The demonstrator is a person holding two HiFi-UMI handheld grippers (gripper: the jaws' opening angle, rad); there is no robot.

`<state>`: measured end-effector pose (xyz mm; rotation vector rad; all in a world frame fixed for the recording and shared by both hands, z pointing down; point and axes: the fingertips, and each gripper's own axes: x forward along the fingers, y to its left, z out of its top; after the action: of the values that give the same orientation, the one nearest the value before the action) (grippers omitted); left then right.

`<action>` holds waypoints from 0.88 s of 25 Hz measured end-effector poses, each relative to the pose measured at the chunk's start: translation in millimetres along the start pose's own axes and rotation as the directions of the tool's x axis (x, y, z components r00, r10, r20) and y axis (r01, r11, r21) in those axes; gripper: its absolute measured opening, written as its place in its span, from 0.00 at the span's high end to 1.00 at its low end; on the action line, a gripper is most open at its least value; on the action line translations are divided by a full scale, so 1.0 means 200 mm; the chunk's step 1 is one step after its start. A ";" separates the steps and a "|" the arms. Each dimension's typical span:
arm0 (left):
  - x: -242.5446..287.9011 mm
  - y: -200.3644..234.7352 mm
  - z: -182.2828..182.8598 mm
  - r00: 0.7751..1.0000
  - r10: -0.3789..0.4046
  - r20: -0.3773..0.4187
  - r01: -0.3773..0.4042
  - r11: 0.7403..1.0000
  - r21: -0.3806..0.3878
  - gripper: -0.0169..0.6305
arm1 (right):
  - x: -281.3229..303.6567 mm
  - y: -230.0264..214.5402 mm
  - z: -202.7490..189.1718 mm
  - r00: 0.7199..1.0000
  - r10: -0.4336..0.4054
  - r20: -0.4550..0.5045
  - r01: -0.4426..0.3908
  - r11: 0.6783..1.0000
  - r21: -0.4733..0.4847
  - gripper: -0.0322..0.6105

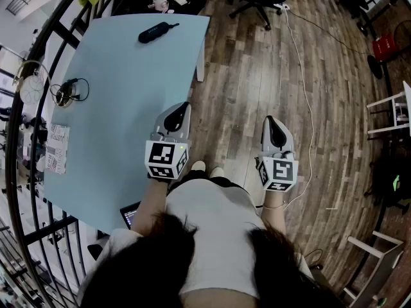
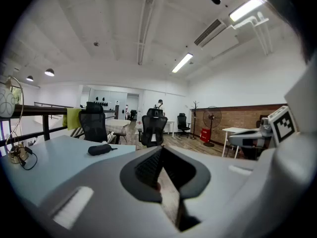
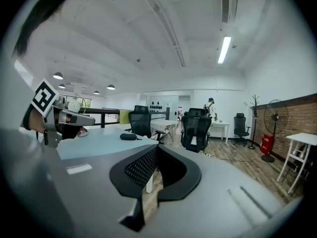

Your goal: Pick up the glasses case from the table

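I am holding my left tongs (image 1: 183, 110) and right tongs (image 1: 270, 122) fully closed, gripping nothing. The glasses case (image 1: 157, 31) is lying at the counter's (image 1: 122, 108) far end, well apart from both.

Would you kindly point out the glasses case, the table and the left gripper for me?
glasses case (image 1: 156, 31): head view, middle of its dark body.
table (image 1: 122, 95): head view, bare part of the light blue top.
left gripper (image 1: 182, 113): head view, at the tips of its jaws.
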<state>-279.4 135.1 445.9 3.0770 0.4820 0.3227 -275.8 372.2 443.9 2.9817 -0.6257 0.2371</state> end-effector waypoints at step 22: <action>0.52 0.07 0.05 1.000 -0.027 0.003 0.027 0.999 0.034 0.89 | 0.40 -0.25 -0.08 1.000 0.010 -0.014 -0.010 1.000 0.021 0.94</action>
<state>-176.0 153.9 457.9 3.0997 0.5344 0.3118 -184.4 388.0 470.0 2.9948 -0.6403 0.2663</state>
